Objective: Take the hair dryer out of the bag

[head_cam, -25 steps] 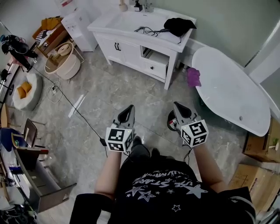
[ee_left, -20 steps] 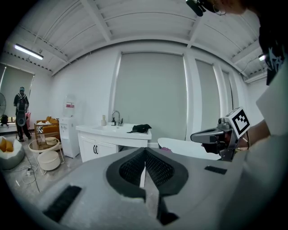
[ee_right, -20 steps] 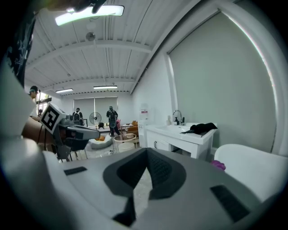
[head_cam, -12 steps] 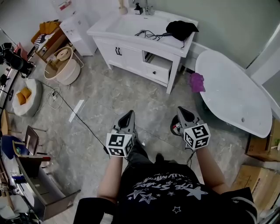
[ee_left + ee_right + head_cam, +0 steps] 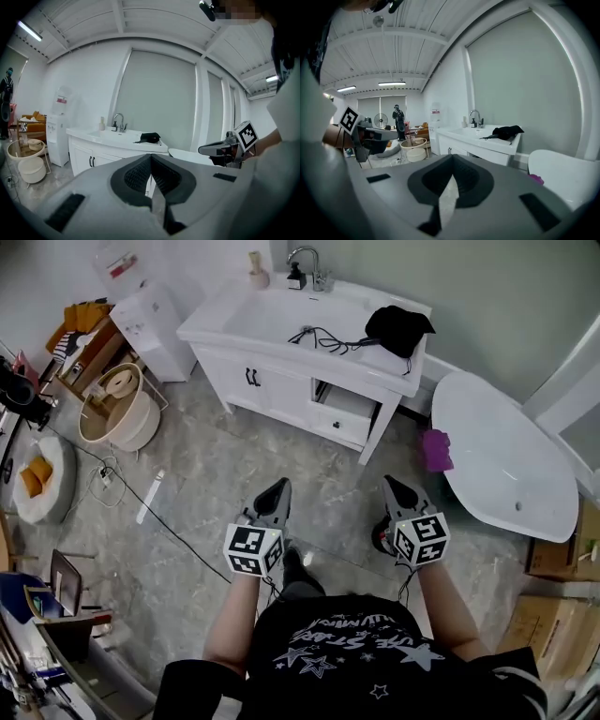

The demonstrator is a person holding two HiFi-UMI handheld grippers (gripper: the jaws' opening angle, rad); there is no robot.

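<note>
Since the earlier frames the person had stepped nearer the vanity (image 5: 217, 322), and its tap (image 5: 309, 259) had entered the head view. The left gripper (image 5: 277, 491) and right gripper (image 5: 394, 489), jaws pressed together on nothing, were well apart from the bag (image 5: 398, 326) on the vanity's right end, the hair dryer presumably inside, its cord (image 5: 323, 334) trailing out; the sound course was to close in, open the jaws, pin the bag with one and draw the hair dryer out with the other. The shirt (image 5: 356, 643) print and the red label on the dispenser (image 5: 150, 315) were unreadable.
</note>
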